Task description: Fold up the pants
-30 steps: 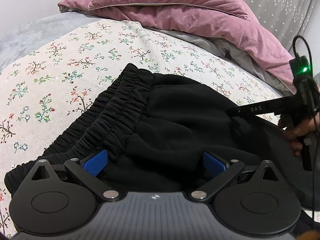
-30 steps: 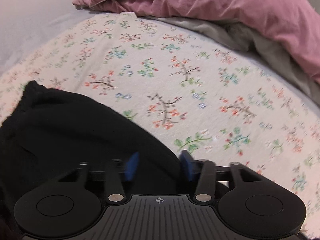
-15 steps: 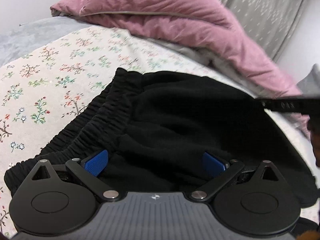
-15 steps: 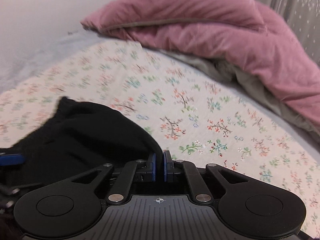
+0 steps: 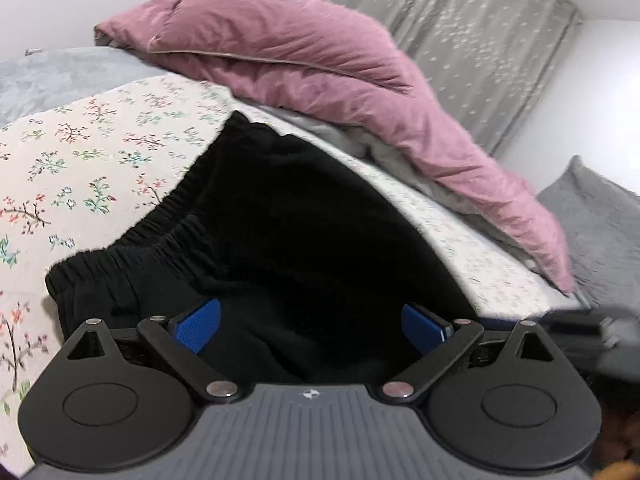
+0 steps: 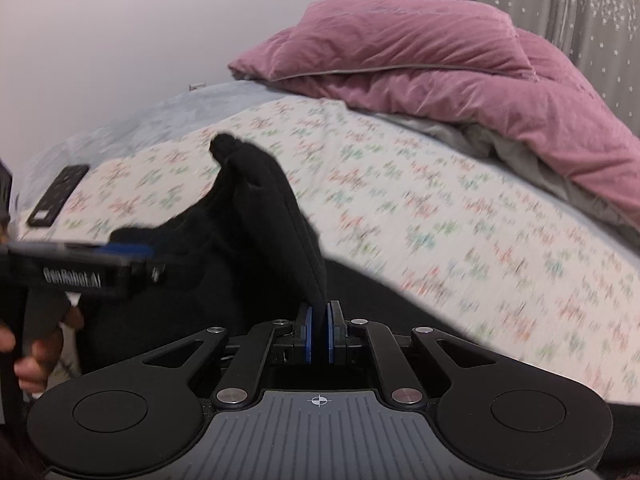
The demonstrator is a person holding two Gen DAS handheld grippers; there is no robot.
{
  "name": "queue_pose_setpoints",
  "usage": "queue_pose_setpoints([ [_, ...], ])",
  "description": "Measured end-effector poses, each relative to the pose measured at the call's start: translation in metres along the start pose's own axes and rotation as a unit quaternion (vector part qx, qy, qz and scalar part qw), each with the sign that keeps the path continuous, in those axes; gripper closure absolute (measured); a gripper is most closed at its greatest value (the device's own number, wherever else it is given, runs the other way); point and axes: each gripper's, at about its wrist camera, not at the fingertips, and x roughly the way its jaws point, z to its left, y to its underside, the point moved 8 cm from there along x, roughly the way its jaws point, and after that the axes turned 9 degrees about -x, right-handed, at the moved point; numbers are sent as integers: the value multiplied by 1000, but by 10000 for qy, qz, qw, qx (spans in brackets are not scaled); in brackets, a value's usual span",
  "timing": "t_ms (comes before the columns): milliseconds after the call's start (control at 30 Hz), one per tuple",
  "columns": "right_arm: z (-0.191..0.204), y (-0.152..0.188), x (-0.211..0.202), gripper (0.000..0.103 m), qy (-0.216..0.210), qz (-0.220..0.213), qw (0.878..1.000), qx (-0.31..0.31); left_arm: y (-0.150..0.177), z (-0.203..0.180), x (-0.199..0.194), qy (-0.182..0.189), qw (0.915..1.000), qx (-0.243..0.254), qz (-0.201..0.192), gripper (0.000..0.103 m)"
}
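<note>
Black pants (image 5: 304,220) with an elastic waistband (image 5: 132,240) lie on the floral bedsheet (image 5: 80,152). My left gripper (image 5: 312,322) is open, its blue pads spread wide just over the pants fabric, holding nothing. My right gripper (image 6: 318,334) is shut on a fold of the black pants (image 6: 272,216) and lifts it off the bed, so the cloth rises in a ridge. The left gripper also shows in the right wrist view (image 6: 80,268) at the left edge, held in a hand.
A pink duvet (image 5: 320,64) and pillow are piled at the far side of the bed. A grey blanket (image 5: 48,80) lies at the left. A dark phone or remote (image 6: 58,196) rests on the sheet at left. Grey curtains (image 5: 480,32) hang behind.
My right gripper closed on the pants edge and has lifted and pulled the cloth up and back. The left gripper stayed open over the pants and shifted slightly.
</note>
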Motion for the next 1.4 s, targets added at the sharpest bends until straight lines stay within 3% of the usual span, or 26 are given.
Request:
queue_pose_setpoints([
  [233,40,55,13,95,65,276,9996,1,10,-16,8,172,9996,-32,221,3],
  [333,49,70,21,93,158,428,9989,-55,10,-24,14,67,9997,13,215,5],
  [433,48,70,12,88,188,395,9990,-46,13,-23,22,-212,9995,100,203,18],
  [500,41,66,-1,77,115,352,9993,54,14,-20,23,-460,9986,189,168,29],
  [567,25,64,-17,54,122,337,9991,245,13,-18,22,-526,9983,213,109,31],
  [633,6,66,-31,47,264,333,9985,355,10,-14,19,-496,9987,91,78,32],
  [833,-83,84,-55,47,1099,683,9875,903,-1,1,9,-615,9971,-388,-203,32],
  [1033,-165,104,-64,47,1618,1097,9662,1679,-7,9,12,-715,9951,-612,-299,33],
  [1133,-196,108,-61,46,1752,1183,9560,2035,-9,5,12,-732,9951,-562,-342,42],
  [1267,-226,113,-53,36,2016,1415,9436,2211,-11,3,13,-781,9949,-497,-404,62],
  [1400,-258,129,-34,36,2253,1749,9226,2597,-12,2,17,-815,9947,-504,-381,79],
])
